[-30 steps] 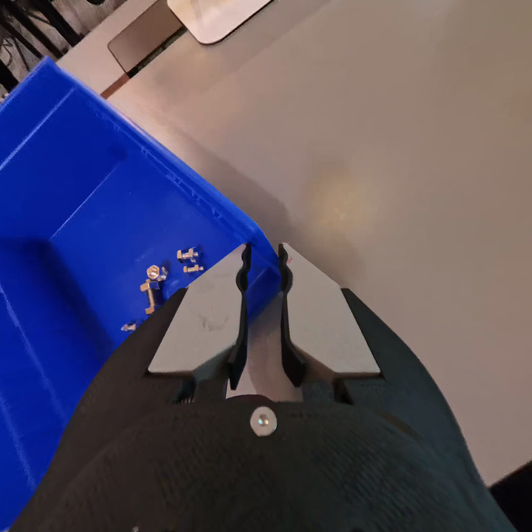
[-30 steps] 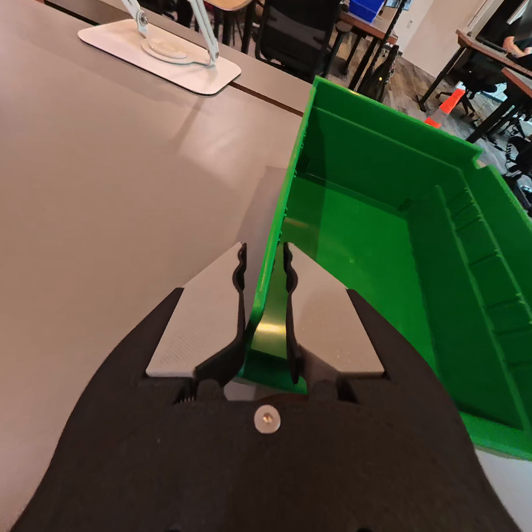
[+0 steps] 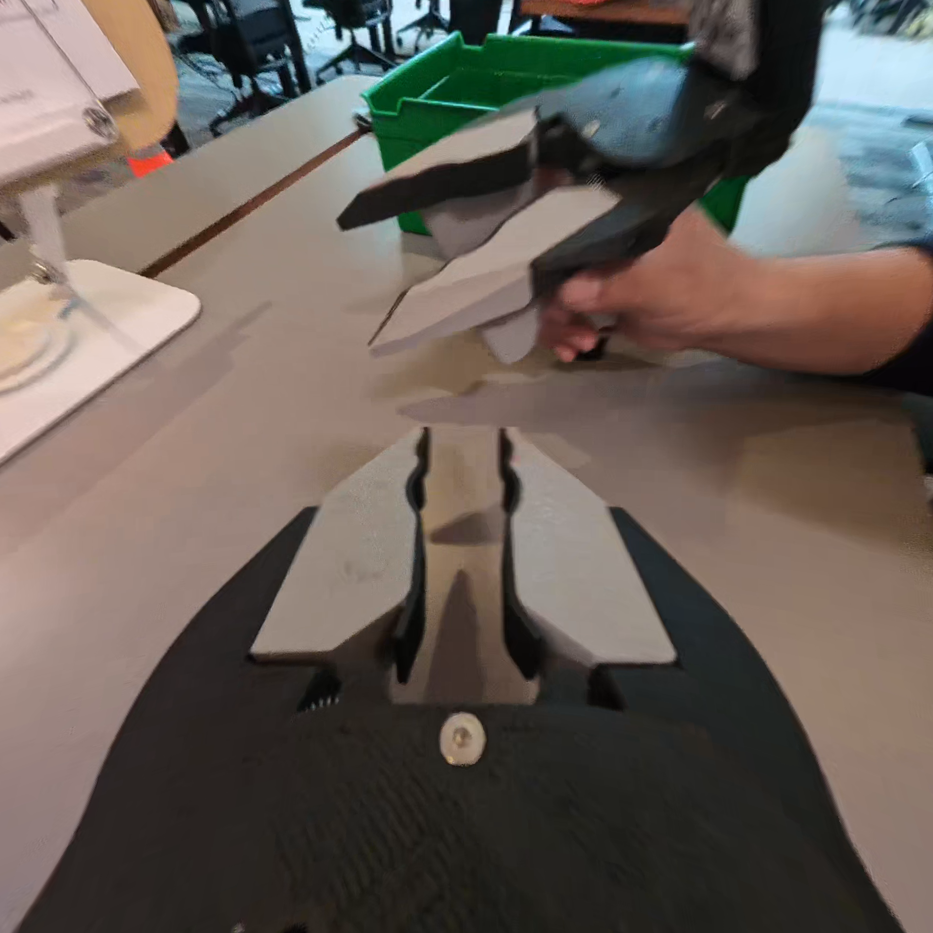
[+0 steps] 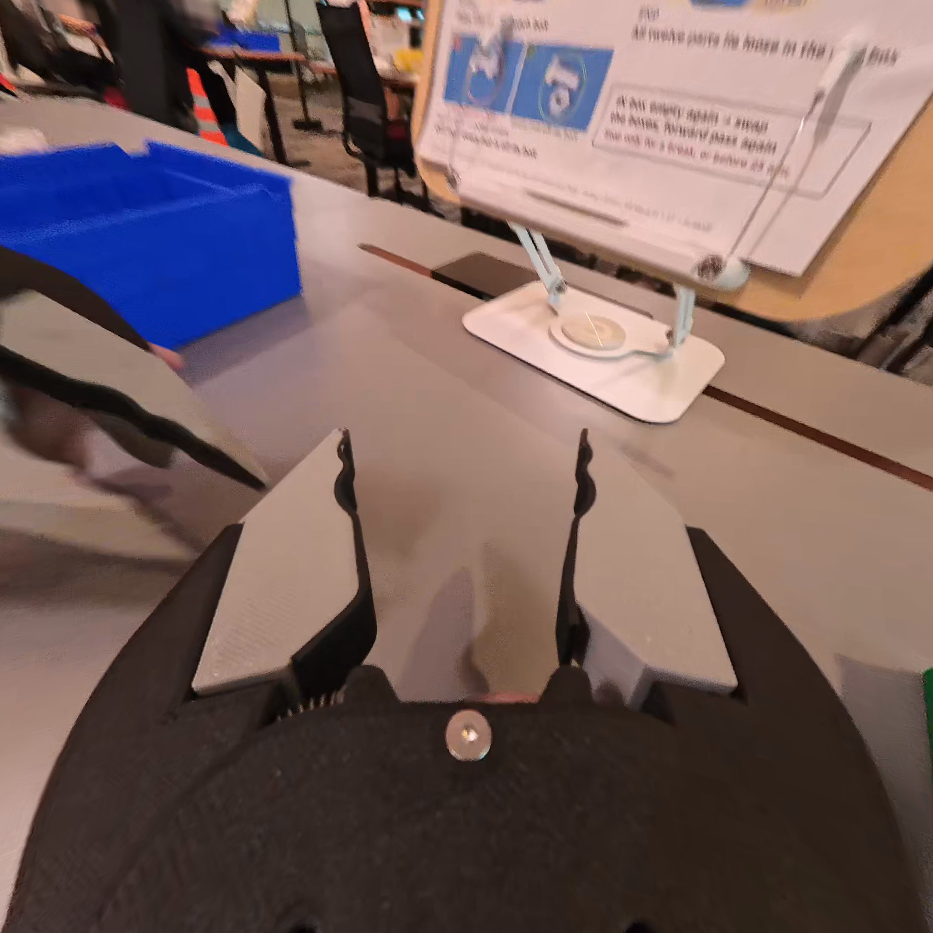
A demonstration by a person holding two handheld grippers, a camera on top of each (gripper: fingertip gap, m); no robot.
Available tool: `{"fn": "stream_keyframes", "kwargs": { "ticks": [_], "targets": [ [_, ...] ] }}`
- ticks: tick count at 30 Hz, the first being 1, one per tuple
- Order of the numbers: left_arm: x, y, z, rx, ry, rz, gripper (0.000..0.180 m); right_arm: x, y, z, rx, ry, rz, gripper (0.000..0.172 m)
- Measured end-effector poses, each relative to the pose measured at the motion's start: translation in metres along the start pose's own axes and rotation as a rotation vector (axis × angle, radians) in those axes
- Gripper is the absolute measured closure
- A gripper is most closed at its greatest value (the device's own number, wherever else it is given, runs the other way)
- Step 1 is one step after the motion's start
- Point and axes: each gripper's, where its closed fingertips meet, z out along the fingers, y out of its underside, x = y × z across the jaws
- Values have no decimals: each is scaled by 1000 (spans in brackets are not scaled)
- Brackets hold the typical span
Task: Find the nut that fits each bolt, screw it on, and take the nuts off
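My left gripper is open and empty, low over the bare grey table, with only table top showing between its fingers. My right gripper is wide open and empty, also over the table. It also shows in the left wrist view, held in a hand, its fingers spread. One finger of the left gripper shows at the left edge of the right wrist view. The blue bin and the green bin stand on the table beyond the grippers. No bolt or nut is in view.
A white document stand with a printed sheet stands at the back of the table; it also shows in the left wrist view. A dark seam crosses the table. Chairs and desks stand beyond the table.
Both grippers stood astride a bin wall, left at the blue bin, right at the green. Both have come off and swung over the table. The right has opened wide.
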Motion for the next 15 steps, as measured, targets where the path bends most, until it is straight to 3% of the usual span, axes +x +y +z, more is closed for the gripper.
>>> {"fn": "stream_keyframes", "kwargs": {
  "ticks": [2, 5, 8, 10, 15],
  "targets": [
    [-1, -3, -3, 30, -9, -47, 130, 6, 21, 7, -69, 21, 2, 86],
    [-11, 3, -4, 8, -90, 6, 124, -2, 32, 9, -100, -25, 4, 86],
    [-27, 20, 0, -85, -201, 22, 102, -8, 32, 8, -107, -31, -39, 86],
    [-24, 25, 4, -101, -178, -13, 115, -18, 33, 6, -113, -59, -58, 85],
    [-4, 27, 8, -115, -72, -53, 116, -35, 33, 2, -103, -151, -44, 85]
  ]
}}
